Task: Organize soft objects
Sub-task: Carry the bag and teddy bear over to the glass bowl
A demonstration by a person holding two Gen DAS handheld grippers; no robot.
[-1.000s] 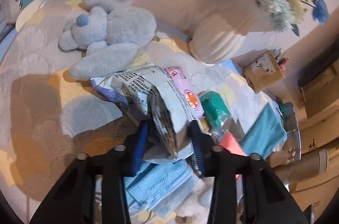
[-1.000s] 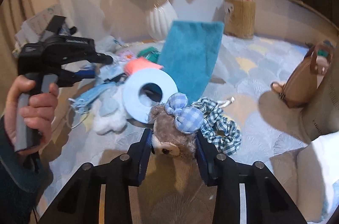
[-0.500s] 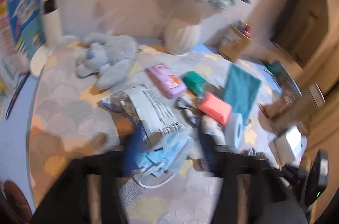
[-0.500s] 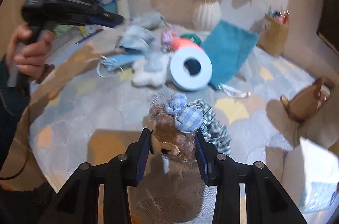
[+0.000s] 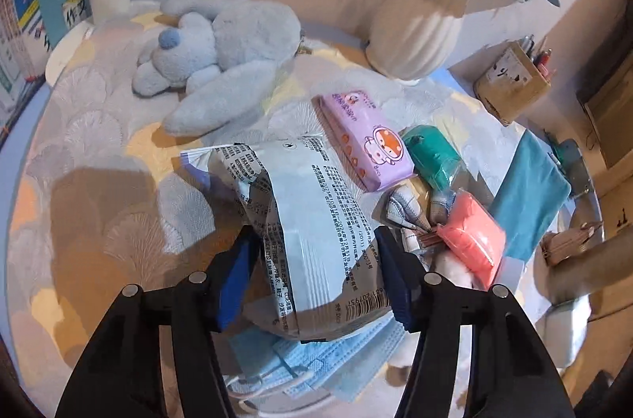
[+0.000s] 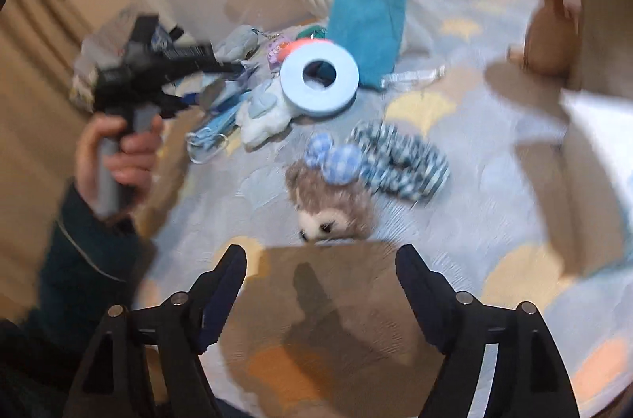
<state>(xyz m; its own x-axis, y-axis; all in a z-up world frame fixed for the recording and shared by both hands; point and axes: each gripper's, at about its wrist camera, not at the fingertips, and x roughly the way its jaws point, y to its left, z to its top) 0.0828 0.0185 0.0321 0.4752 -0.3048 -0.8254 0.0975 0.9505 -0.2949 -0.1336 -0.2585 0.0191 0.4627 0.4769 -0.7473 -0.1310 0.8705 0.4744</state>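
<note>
My left gripper (image 5: 314, 269) is shut on a grey-white printed plastic pack (image 5: 312, 236) and holds it over blue face masks (image 5: 312, 366). A blue-grey plush rabbit (image 5: 221, 58) lies beyond it. My right gripper (image 6: 320, 271) is open and empty, just short of a brown plush bear head with a checked bow (image 6: 330, 204) that lies on the table by a checked scrunchie (image 6: 399, 163). The left gripper also shows in the right wrist view (image 6: 237, 68), held in a hand.
A purple tissue pack (image 5: 366, 139), green pouch (image 5: 433, 157), coral pouch (image 5: 470, 240), teal cloth (image 5: 528, 196), white vase (image 5: 415, 34) and pen holder (image 5: 512, 82) crowd the patterned table (image 5: 99, 204). A tape-like blue ring (image 6: 319, 80) and a brown bag (image 6: 552, 30) stand further off.
My right gripper has opened and let the plush bear head down onto the table, then drawn back. My left gripper swung away and back, still holding the pack.
</note>
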